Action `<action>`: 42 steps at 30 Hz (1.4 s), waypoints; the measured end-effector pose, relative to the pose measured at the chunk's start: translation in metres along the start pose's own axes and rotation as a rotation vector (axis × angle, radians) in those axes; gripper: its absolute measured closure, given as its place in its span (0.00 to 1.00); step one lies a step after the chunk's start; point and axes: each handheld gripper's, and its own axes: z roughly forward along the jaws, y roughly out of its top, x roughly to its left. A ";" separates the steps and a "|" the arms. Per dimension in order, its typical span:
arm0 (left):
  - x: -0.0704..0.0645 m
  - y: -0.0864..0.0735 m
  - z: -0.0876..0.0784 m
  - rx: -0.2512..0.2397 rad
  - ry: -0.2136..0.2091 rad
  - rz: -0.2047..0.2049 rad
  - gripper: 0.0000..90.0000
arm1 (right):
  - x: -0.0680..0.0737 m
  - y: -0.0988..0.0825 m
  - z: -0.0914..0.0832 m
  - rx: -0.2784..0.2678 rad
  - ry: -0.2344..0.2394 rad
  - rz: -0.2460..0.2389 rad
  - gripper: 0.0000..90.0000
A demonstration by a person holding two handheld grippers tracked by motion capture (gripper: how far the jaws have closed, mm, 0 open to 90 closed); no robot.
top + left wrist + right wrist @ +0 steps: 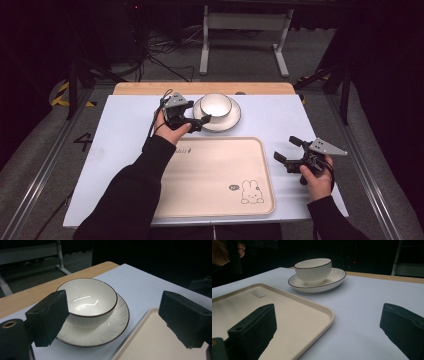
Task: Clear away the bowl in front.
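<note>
Jaws wide, bowl (91, 300) perhaps just beyond.

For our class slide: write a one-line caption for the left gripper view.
Open left claw approaching a white bowl on its saucer, beside a beige tray.

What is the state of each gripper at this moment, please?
Left gripper: open, holds nothing, jaws at the rim of the plate under the bowl.
Right gripper: open, holds nothing, beside the tray.

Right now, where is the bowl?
In the high view, the bowl sits on the saucer beyond the tray, just right of the left gripper.
</note>
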 end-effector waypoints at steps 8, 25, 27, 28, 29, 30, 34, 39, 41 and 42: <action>0.004 0.010 0.011 -0.005 -0.027 0.020 0.10 | 0.000 0.000 -0.001 -0.002 0.002 0.001 0.02; 0.015 0.038 0.046 0.191 -0.051 0.136 0.23 | 0.002 0.005 -0.004 -0.016 0.006 -0.027 0.02; 0.017 0.039 0.050 0.209 -0.049 0.151 0.24 | 0.000 0.005 -0.005 -0.019 0.004 -0.015 0.02; 0.018 0.040 0.051 0.211 -0.050 0.157 0.24 | 0.000 0.004 -0.005 -0.019 0.002 -0.007 0.02; 0.019 0.041 0.053 0.211 -0.046 0.152 0.25 | -0.001 0.004 -0.005 -0.019 0.002 -0.006 0.02; 0.021 0.041 0.054 0.211 -0.051 0.143 0.25 | -0.001 0.004 -0.005 -0.020 0.002 -0.003 0.01; 0.025 0.040 0.062 0.228 -0.060 0.105 0.26 | -0.002 0.003 -0.005 -0.016 0.004 0.002 0.02; 0.026 0.035 0.071 0.228 -0.084 0.081 0.30 | -0.003 0.003 -0.006 -0.020 0.001 0.007 0.02; 0.029 0.032 0.075 0.218 -0.112 0.051 0.32 | -0.004 0.002 -0.006 -0.020 0.003 0.010 0.02; 0.030 0.031 0.076 0.218 -0.117 0.038 0.33 | -0.004 0.002 -0.007 -0.019 0.002 0.013 0.02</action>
